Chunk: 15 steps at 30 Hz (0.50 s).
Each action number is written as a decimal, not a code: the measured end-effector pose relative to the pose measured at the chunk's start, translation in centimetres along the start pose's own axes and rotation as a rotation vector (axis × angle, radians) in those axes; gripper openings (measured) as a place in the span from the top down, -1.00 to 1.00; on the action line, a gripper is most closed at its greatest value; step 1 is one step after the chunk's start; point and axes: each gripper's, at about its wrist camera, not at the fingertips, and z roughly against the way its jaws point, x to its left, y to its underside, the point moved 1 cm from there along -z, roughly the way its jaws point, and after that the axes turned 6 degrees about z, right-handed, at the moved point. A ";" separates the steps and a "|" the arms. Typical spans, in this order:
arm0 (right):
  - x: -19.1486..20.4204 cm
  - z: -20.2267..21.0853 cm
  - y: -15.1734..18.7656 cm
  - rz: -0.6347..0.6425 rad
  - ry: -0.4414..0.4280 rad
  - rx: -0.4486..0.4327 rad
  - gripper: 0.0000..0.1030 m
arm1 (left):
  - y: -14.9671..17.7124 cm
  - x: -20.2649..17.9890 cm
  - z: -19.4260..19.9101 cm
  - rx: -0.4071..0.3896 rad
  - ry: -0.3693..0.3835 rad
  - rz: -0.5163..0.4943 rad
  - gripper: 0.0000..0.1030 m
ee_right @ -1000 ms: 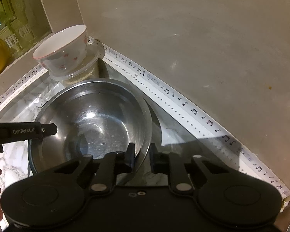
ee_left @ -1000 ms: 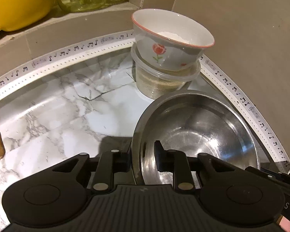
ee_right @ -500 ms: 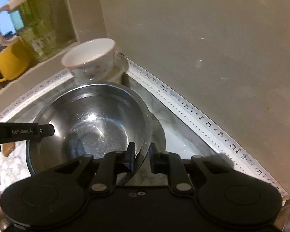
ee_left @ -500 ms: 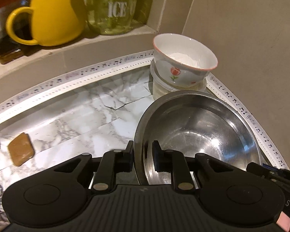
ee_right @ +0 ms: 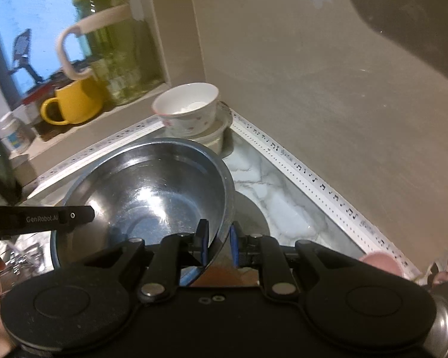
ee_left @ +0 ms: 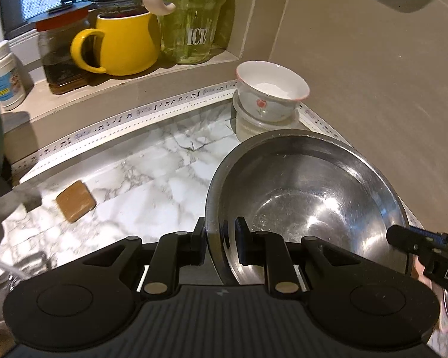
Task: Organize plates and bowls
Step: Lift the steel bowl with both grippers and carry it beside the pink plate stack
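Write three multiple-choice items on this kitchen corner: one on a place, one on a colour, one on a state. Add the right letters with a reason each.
1. Where does the flowered bowl sit?
A. inside the steel bowl
B. on a lidded plastic tub
C. on the window ledge

2. What colour is the mug on the ledge?
A. yellow
B. red
C. white

3. How is the steel bowl held?
A. by neither tool
B. by the left tool only
C. by both tools at its rim

Key: 1 B, the bowl rests on the plastic tub in the counter's corner. 2 A, the mug is plainly yellow. 3 C, the left tool and the right tool each pinch the rim on opposite sides.
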 end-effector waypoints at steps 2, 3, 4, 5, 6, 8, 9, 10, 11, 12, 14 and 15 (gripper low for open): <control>0.0 1.1 0.5 -0.001 -0.012 -0.001 0.70 | 0.7 0.1 1.1 0.005 0.013 -0.012 0.64; 0.1 1.7 0.8 0.002 -0.018 -0.001 0.70 | 1.1 0.1 1.6 0.009 0.016 -0.019 0.64; 0.1 2.3 1.1 0.007 -0.023 -0.003 0.70 | 1.6 0.1 2.2 0.012 0.022 -0.022 0.64; 0.2 3.0 1.4 0.010 -0.026 -0.004 0.70 | 2.0 0.1 2.8 0.015 0.031 -0.024 0.64; 0.3 3.5 1.8 0.012 -0.029 -0.002 0.70 | 2.5 0.1 3.2 0.018 0.038 -0.028 0.64; 0.3 4.7 2.6 0.019 -0.042 0.000 0.69 | 3.5 0.0 4.4 0.019 0.050 -0.039 0.64; 0.2 5.2 3.0 0.020 -0.047 0.002 0.69 | 4.0 0.1 4.8 0.019 0.056 -0.046 0.64; 0.2 5.8 3.5 0.022 -0.053 0.004 0.69 | 4.6 0.1 5.3 0.018 0.064 -0.053 0.64; 0.2 6.3 4.1 0.026 -0.062 0.004 0.69 | 5.2 0.2 5.8 0.014 0.069 -0.057 0.64; 0.2 6.6 4.6 0.028 -0.069 0.006 0.69 | 5.9 0.3 6.2 0.015 0.074 -0.062 0.64; 0.0 7.4 5.7 0.021 -0.085 0.015 0.69 | 7.3 0.4 7.1 0.018 0.085 -0.068 0.64; -0.1 7.8 6.3 0.016 -0.093 0.020 0.69 | 8.1 0.4 7.5 0.017 0.088 -0.075 0.64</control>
